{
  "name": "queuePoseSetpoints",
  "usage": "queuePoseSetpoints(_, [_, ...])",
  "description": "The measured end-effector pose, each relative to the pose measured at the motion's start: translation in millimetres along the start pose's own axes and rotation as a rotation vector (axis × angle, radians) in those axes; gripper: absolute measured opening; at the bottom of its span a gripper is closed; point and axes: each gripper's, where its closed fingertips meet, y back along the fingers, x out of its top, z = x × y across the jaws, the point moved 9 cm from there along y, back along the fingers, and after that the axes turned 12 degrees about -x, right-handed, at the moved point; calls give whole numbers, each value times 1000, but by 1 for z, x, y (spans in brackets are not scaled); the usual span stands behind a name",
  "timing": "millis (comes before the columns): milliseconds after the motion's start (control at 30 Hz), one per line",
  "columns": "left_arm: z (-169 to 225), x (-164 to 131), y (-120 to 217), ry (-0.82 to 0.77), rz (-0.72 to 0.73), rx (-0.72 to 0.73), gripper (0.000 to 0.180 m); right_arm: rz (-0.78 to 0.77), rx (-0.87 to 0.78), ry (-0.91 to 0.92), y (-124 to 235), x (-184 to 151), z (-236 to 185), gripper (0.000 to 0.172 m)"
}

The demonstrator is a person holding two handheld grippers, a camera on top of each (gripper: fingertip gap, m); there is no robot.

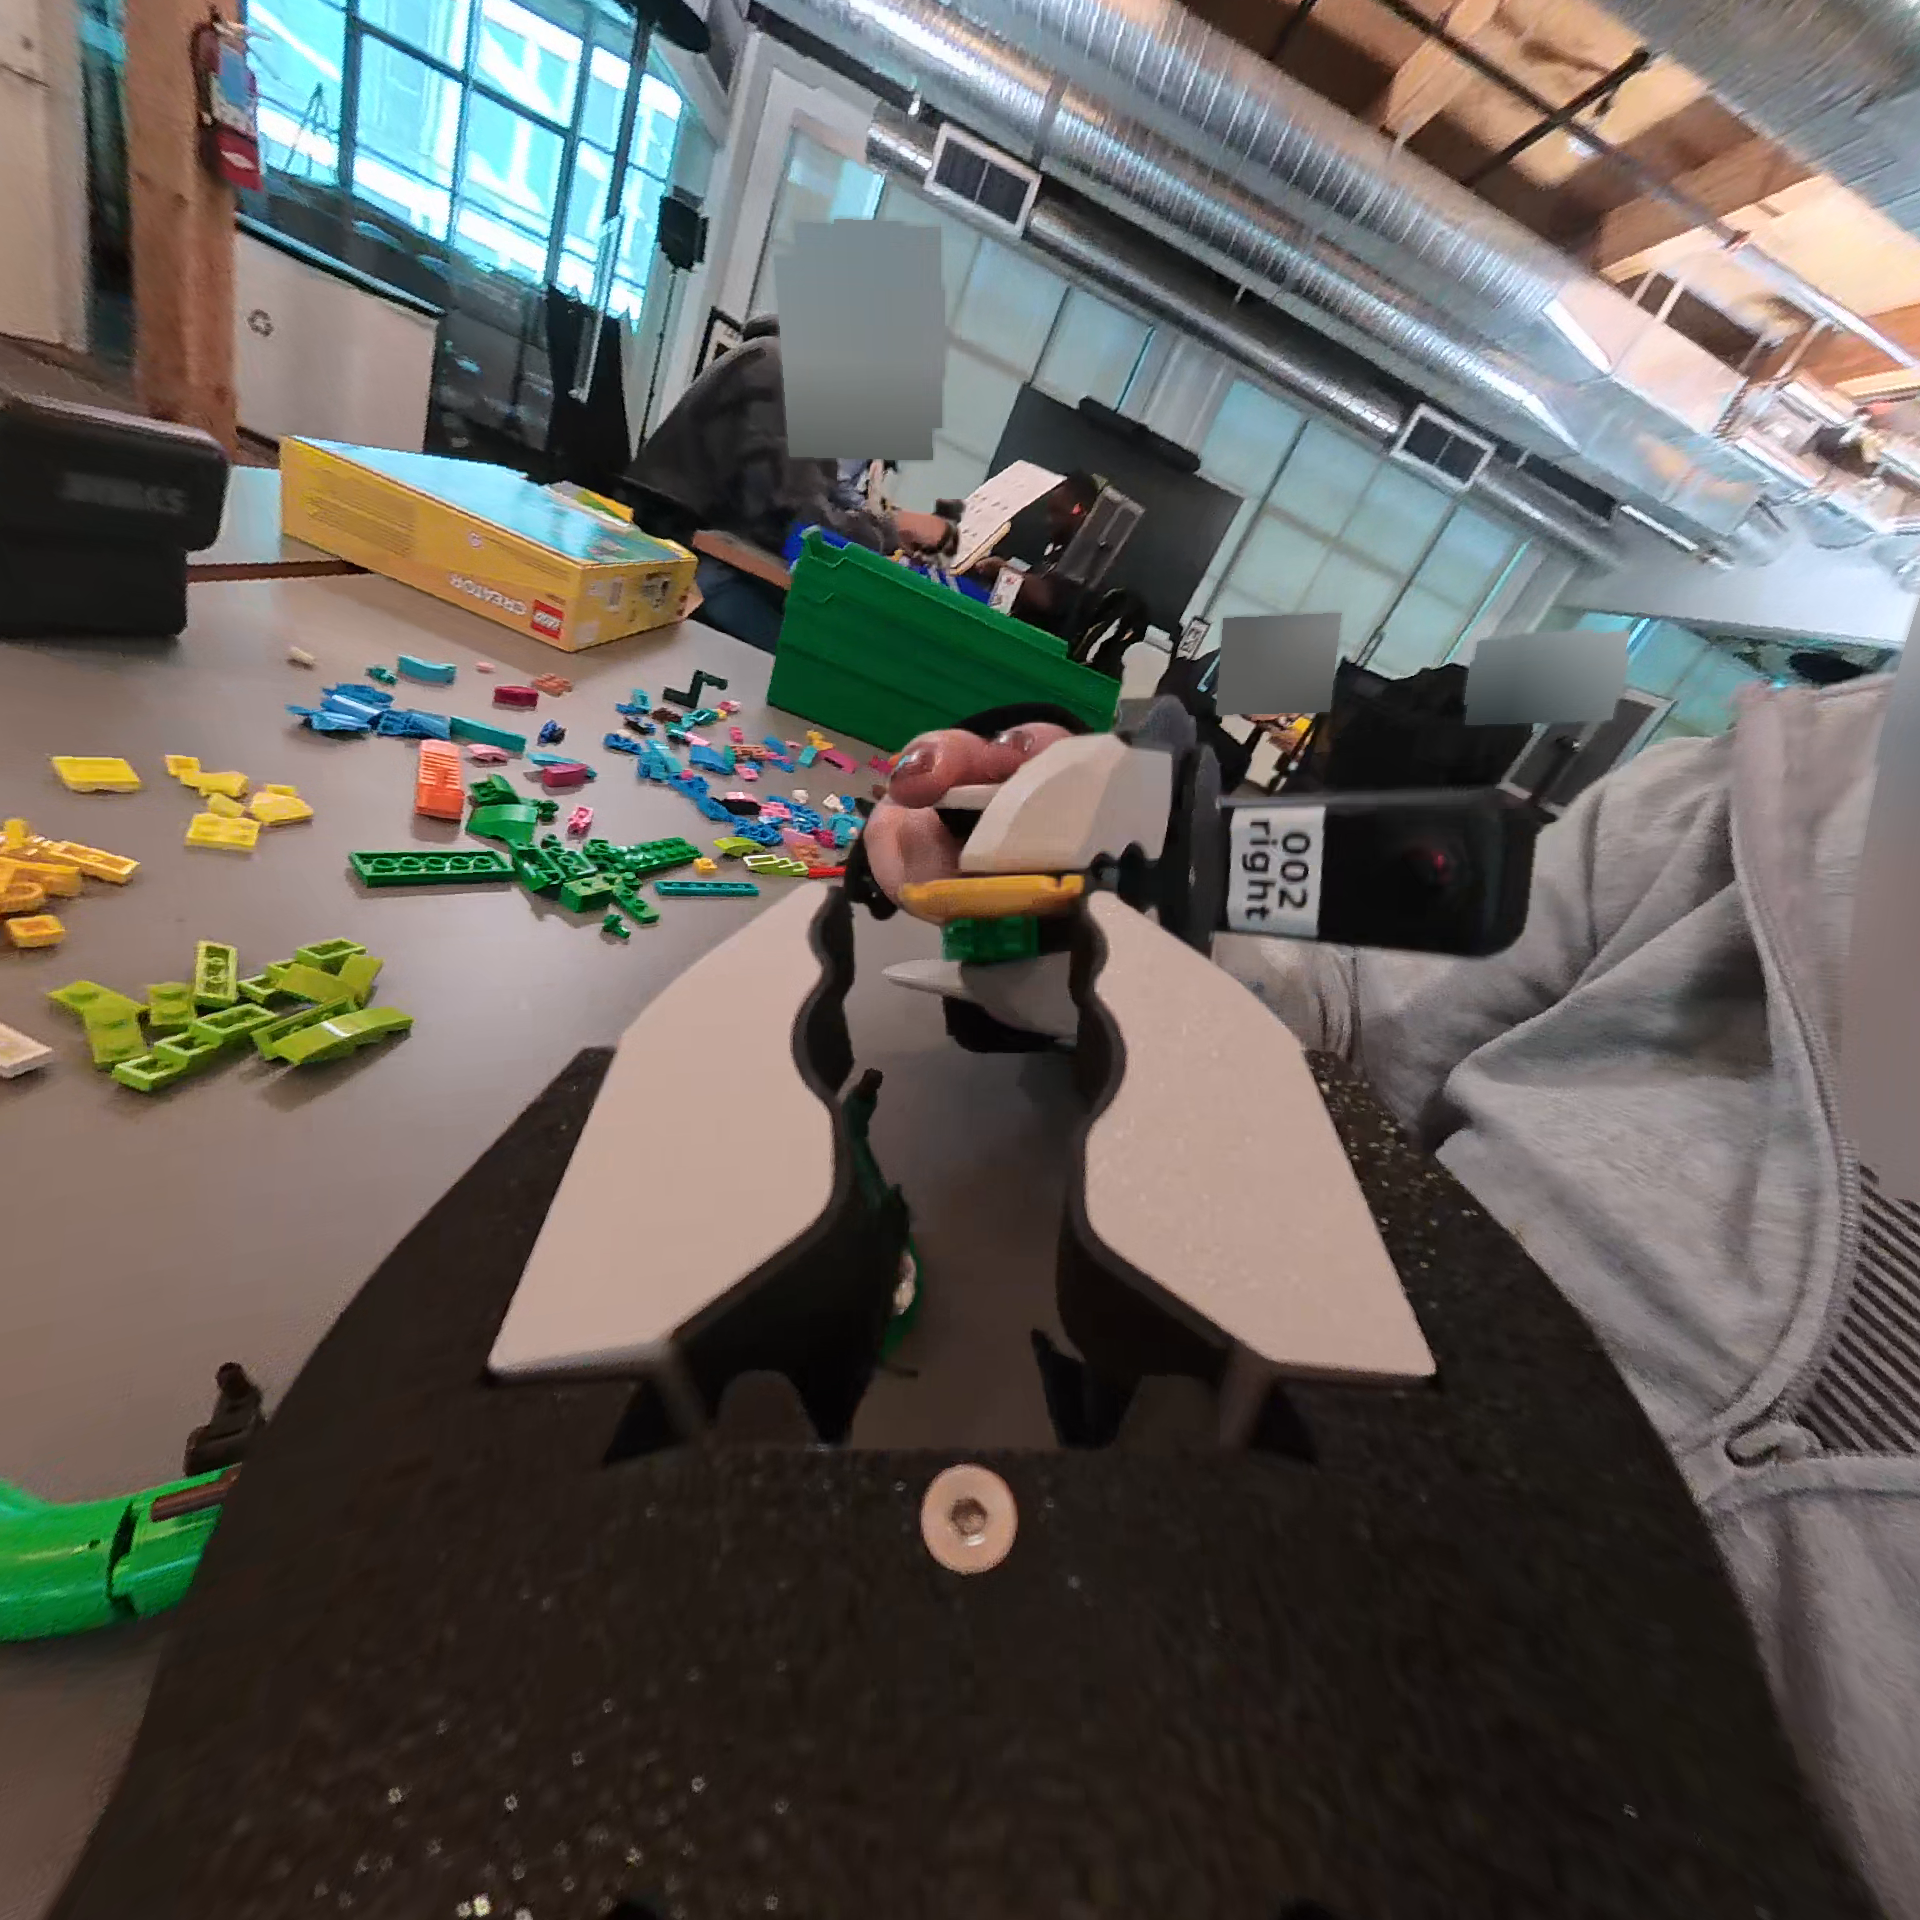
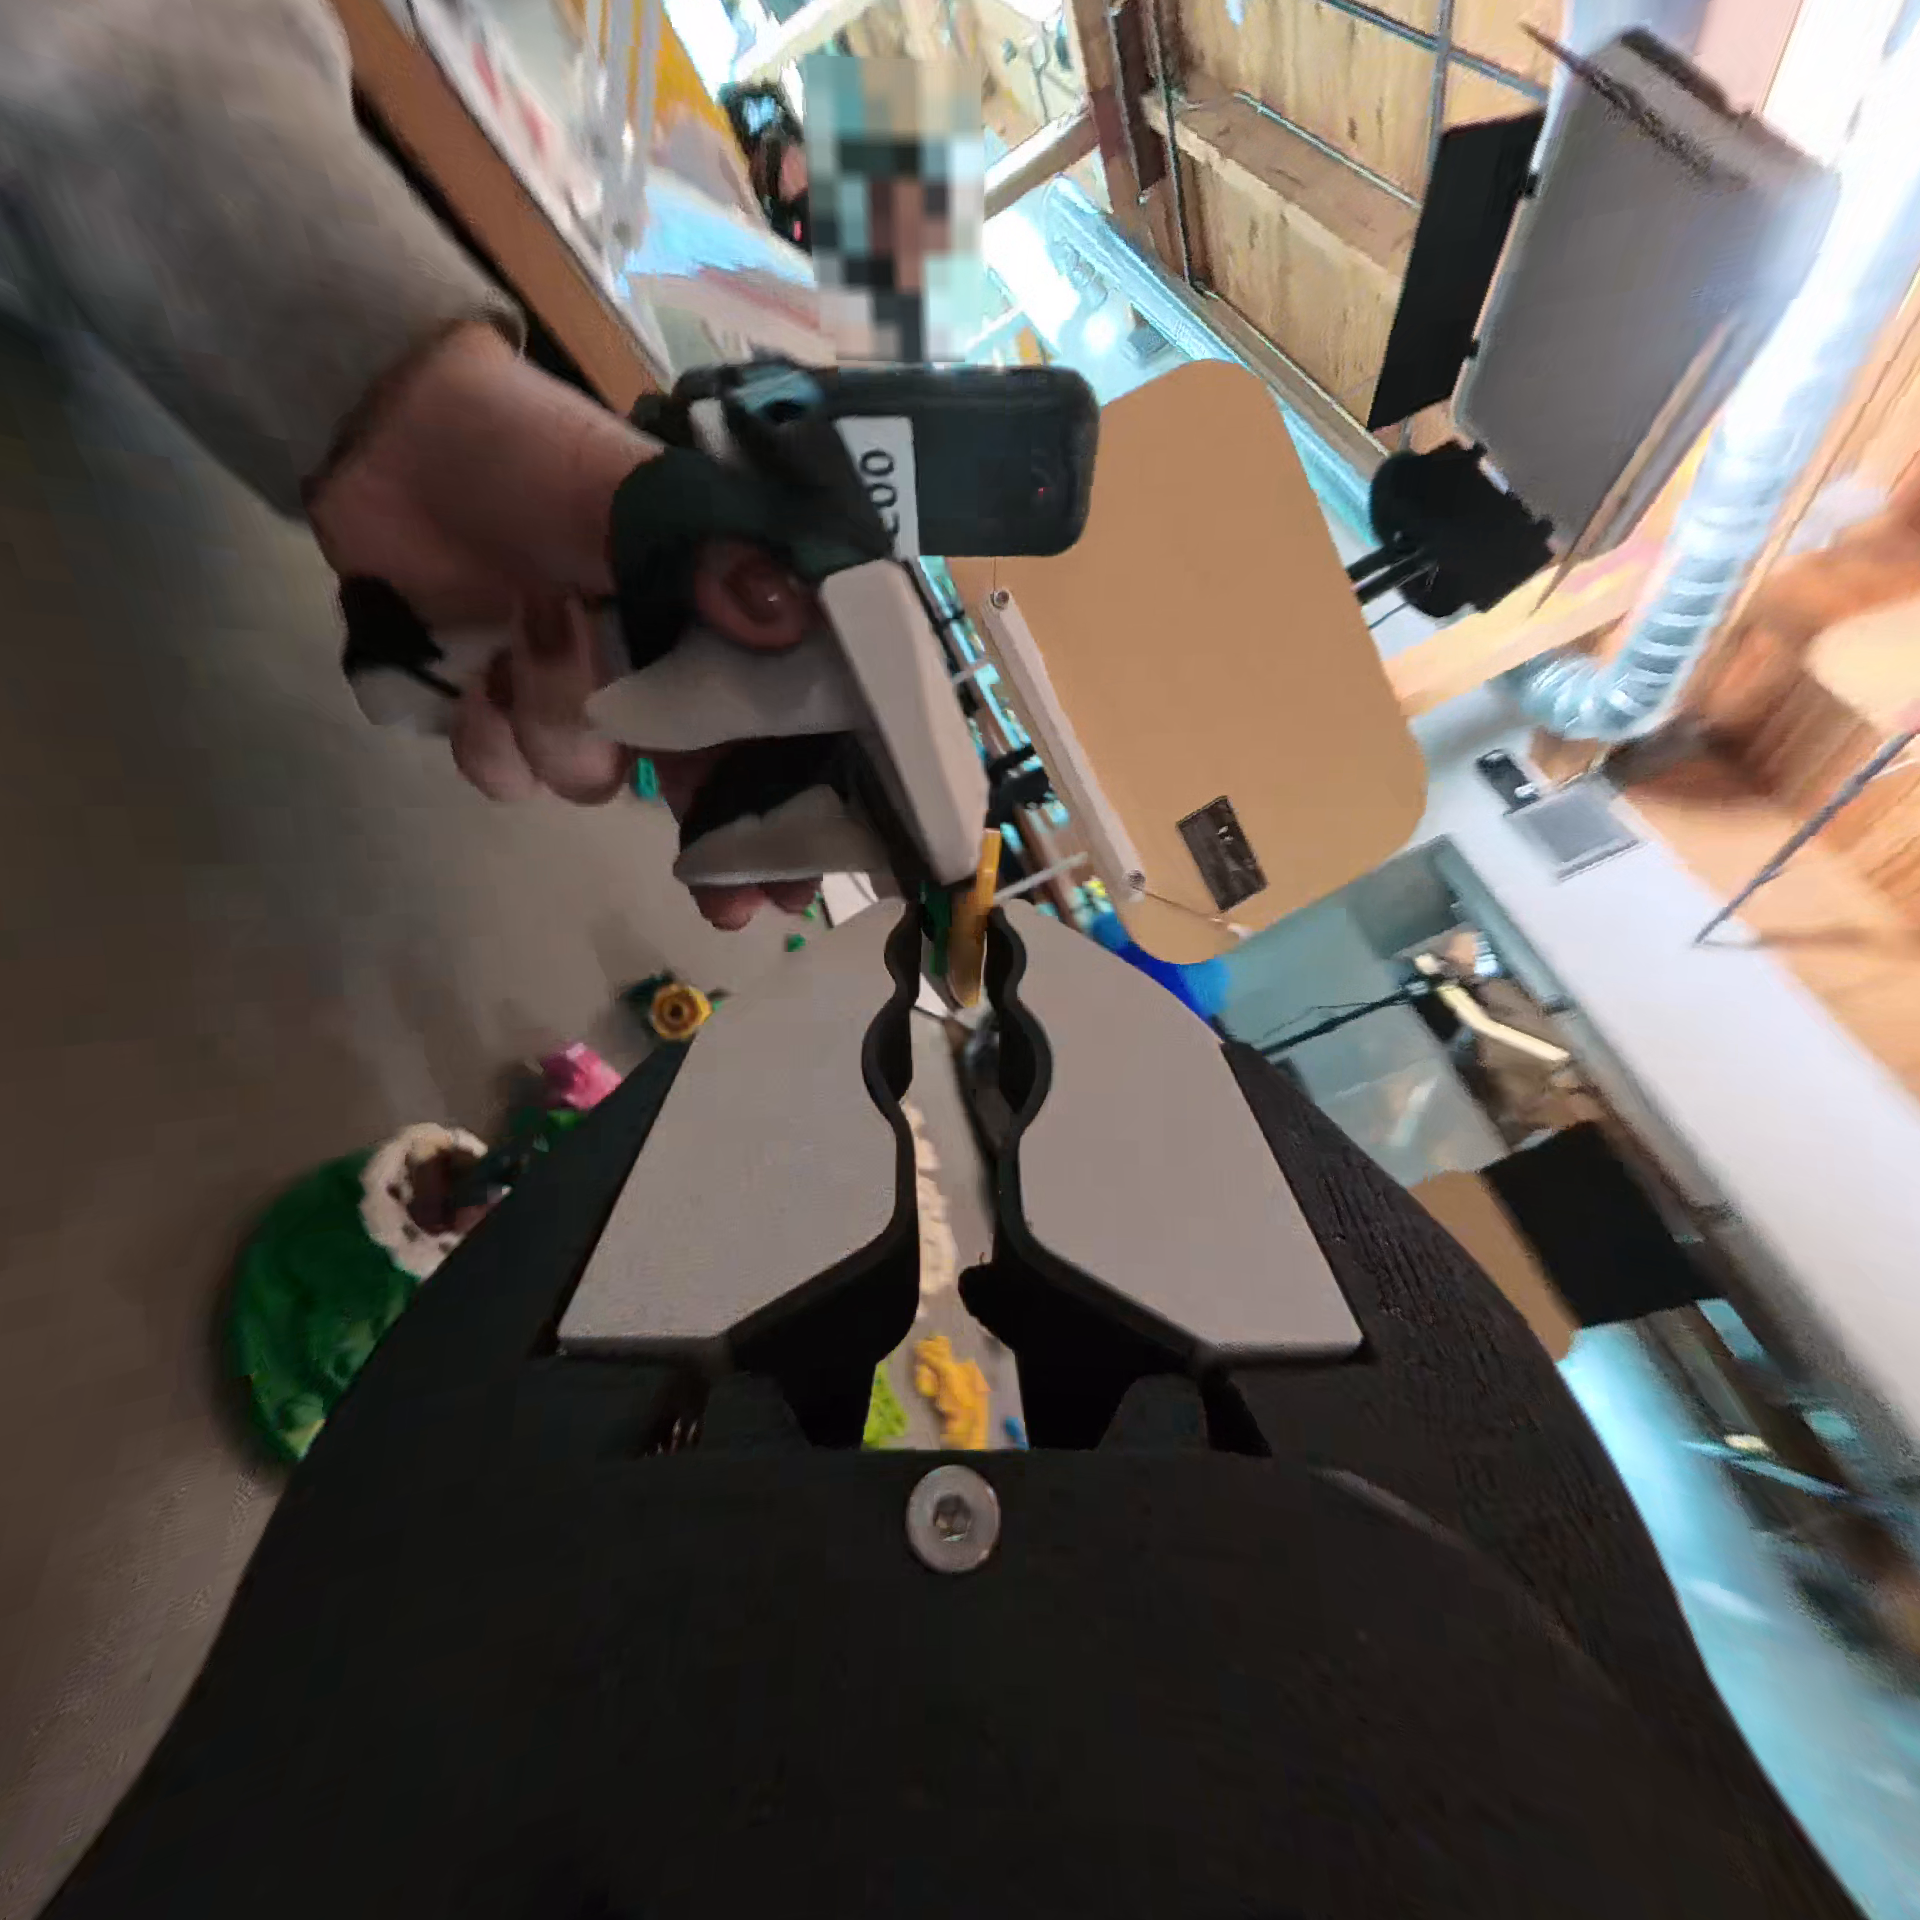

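Note:
My right gripper (image 2: 958,935) is shut on a small brick assembly, a yellow curved plate (image 2: 975,925) stacked on a green brick (image 2: 935,914). In the left wrist view this assembly (image 1: 987,896) sits between the right gripper's white fingers (image 1: 1049,821), above the table. My left gripper (image 1: 961,925) is open, with its fingertips (image 1: 821,935) on either side of the assembly. A gap shows between its left pad and the plate's end. In the right wrist view, one left finger (image 2: 914,727) reaches down to the plate's top edge.
On the grey table (image 1: 312,1195) lie loose bricks sorted by colour: lime (image 1: 229,1018), green (image 1: 520,862), blue and pink (image 1: 707,769), yellow (image 1: 208,800). A yellow box (image 1: 468,540), a green bin (image 1: 914,655) and a black case (image 1: 94,520) stand behind. A green domed model (image 2: 312,1278) sits below. Both grippers' tips are close together, under 4 cm apart.

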Motion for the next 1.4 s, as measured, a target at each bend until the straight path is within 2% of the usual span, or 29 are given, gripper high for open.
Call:
queuePoseSetpoints(100, [0, -2, 1, -22, -2, -32, 31, -6, -22, 142, 0, 1, -8, 11])
queuePoseSetpoints(300, [-1, -3, 3, -55, -10, -17, 29, -9, -22, 132, 0, 0, -8, 12])
queuePoseSetpoints(367, [-1, -2, 4, -101, -16, 44, 26, -39, 5, 111, 0, -4, -8, 20])
queuePoseSetpoints(467, [-2, 1, 8, -231, -68, 213, 26, -97, 55, 45, 0, -10, -6, 20])
queuePoseSetpoints(600, [2, 2, 8, -470, -230, 405, 26, -205, 113, -164, -3, -15, 1, 20])
queuePoseSetpoints(767, [11, -7, -5, -750, -427, 500, 26, -257, 227, -754, -10, -16, 14, 20])
queuePoseSetpoints(867, [15, -12, -13, -838, -484, 510, 26, -301, 253, -836, -11, -22, 17, 20])
queuePoseSetpoints(1000, [16, -15, -16, -891, -522, 534, 27, -324, 327, -906, -11, -24, 13, 19])
queuePoseSetpoints(1133, [18, -15, -16, -942, -524, 554, 27, -322, 355, -1029, -12, -27, 16, 10])
queuePoseSetpoints(1233, [19, -11, -15, -890, -475, 513, 27, -299, 376, -1105, -11, -28, 19, 9])
queuePoseSetpoints(1400, [18, -8, -12, -751, -394, 406, 26, -250, 402, -1133, -9, -27, 23, 8])
